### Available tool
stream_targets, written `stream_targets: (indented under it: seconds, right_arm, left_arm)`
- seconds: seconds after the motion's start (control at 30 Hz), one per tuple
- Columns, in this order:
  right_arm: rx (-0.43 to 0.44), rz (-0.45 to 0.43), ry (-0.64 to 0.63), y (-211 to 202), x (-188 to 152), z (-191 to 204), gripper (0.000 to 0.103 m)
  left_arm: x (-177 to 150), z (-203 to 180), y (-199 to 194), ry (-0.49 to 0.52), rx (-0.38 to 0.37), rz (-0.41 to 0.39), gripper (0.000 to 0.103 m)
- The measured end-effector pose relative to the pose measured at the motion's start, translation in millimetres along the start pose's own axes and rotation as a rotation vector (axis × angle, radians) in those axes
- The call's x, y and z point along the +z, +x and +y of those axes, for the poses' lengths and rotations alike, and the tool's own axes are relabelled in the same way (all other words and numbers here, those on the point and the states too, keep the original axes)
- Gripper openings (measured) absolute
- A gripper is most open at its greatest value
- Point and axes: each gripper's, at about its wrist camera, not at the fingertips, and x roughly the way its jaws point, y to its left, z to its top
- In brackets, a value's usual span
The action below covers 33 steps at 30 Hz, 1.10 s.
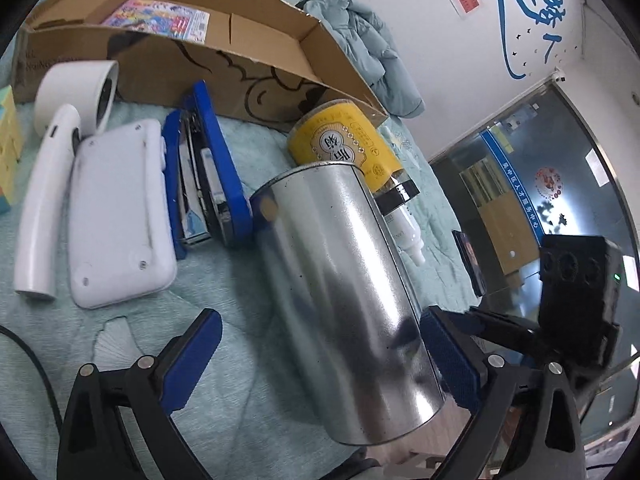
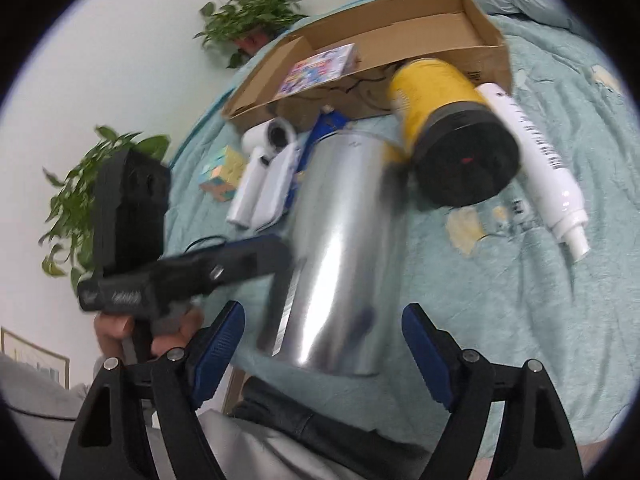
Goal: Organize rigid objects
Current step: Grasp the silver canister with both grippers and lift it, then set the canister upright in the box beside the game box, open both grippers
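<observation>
A tall silver can (image 1: pixel 352 280) lies tilted on the teal bedspread, its far end against a yellow can with a black lid (image 1: pixel 344 140). My left gripper (image 1: pixel 320 314) straddles the silver can: its right pad touches the can's side and its left pad stands well clear, so it is open. In the right wrist view the silver can (image 2: pixel 344 240) sits between the fingers of my right gripper (image 2: pixel 324 308), with a gap on each side. The left gripper (image 2: pixel 276 272), held by a hand, reaches in against the can's left side.
An open cardboard box (image 1: pixel 240 64) holding a colourful booklet (image 1: pixel 160 16) stands behind. Left of the cans lie a blue stapler (image 1: pixel 208 168), a flat white device (image 1: pixel 116 216), a white handheld appliance (image 1: pixel 52 160) and a pastel cube (image 2: pixel 224 172). A white bottle (image 2: pixel 536 160) lies right of them.
</observation>
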Motion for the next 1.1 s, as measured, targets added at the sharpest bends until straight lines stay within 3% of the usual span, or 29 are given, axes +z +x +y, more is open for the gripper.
stream_targets:
  seconds: [0.07, 0.13, 0.23, 0.4, 0.77, 1.1]
  right_arm:
    - [-0.002, 0.026, 0.044, 10.9, 6.4, -11.5, 0.081]
    - [0.077, 0.042, 0.084, 24.3, 10.4, -19.2, 0.081]
    - [0.117, 0.050, 0.070, 43.7, 9.5, -9.5, 0.081]
    - [0.104, 0.030, 0.052, 49.0, 5.2, -2.3, 0.083]
    - [0.051, 0.017, 0.040, 44.6, 1.5, 5.2, 0.084]
    - [0.028, -0.066, -0.014, 25.6, 2.6, 24.8, 0.084]
  left_arm:
    - [2.1, 2.1, 4.9, -0.019, -0.001, -0.004, 0.098]
    - [4.3, 4.5, 9.3, -0.033, -0.016, 0.013, 0.096]
    - [4.4, 5.3, 15.5, -0.034, -0.031, 0.029, 0.096]
    - [3.0, 9.9, 29.7, -0.078, -0.111, 0.086, 0.085]
    - [5.3, -0.6, 38.8, -0.050, -0.078, 0.107, 0.084]
    - [16.9, -30.7, 11.0, 0.025, -0.051, 0.020, 0.083]
